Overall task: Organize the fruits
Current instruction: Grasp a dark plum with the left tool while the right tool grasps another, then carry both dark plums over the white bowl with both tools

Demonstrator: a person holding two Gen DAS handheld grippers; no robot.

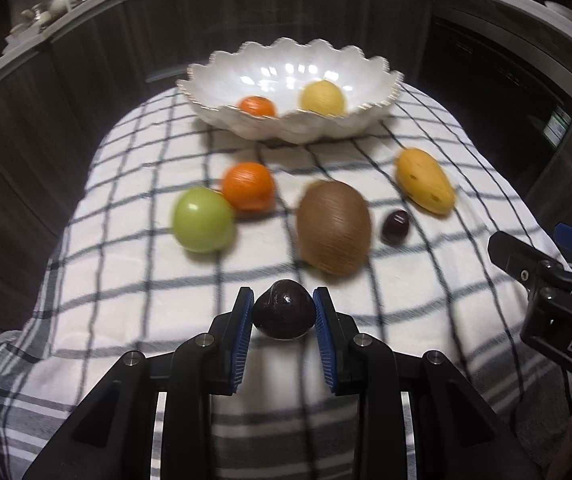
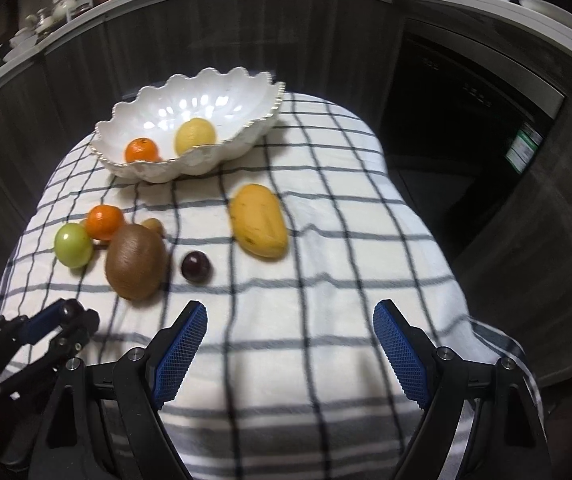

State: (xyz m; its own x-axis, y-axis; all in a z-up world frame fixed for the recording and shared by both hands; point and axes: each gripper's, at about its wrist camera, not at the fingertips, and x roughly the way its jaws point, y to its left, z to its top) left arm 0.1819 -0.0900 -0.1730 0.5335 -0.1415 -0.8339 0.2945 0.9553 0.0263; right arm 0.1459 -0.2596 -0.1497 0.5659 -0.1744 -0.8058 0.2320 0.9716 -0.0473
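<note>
Nearest the left wrist camera, the left gripper [image 1: 283, 312] is clenched on a dark purple, glossy, plum-like fruit [image 1: 282, 314]; its blue ribbed pads [image 1: 243, 340] press the fruit's two sides, and the fruit's narrower end points up and away from the camera, though its long axis is hard to judge. The right gripper [image 2: 290, 338] hangs released, its blue mesh-textured fingers [image 2: 181, 350] spread wide over bare cloth with nothing between them.

Beyond the held fruit lies a large brown fuzzy kiwi-shaped fruit [image 1: 333, 227], its long axis running away from the camera and leaning slightly left; just to its right sits a small dark round plum [image 1: 395, 227]; further right a yellow elongated mango [image 1: 425, 187] lies on its side, its long axis slanting from far-left to near-right. To the left a round green apple [image 1: 202, 220] touches an orange mandarin [image 1: 249, 186]; the right wrist view shows a small tan fruit [image 2: 153, 227] half hidden behind the kiwi.

Furthest stands a white scalloped ceramic bowl [image 1: 225, 76] holding a small orange mandarin [image 1: 257, 106] and a round yellow lemon [image 1: 322, 98], apart from each other.

Everything rests on a white cloth with a dark grid check [image 1: 125, 300] draped over a table; behind it run dark wood-grain cabinet fronts [image 2: 326, 32] under a pale countertop [image 2: 466, 0], with a dark appliance opening [image 2: 466, 128] to the right.
</note>
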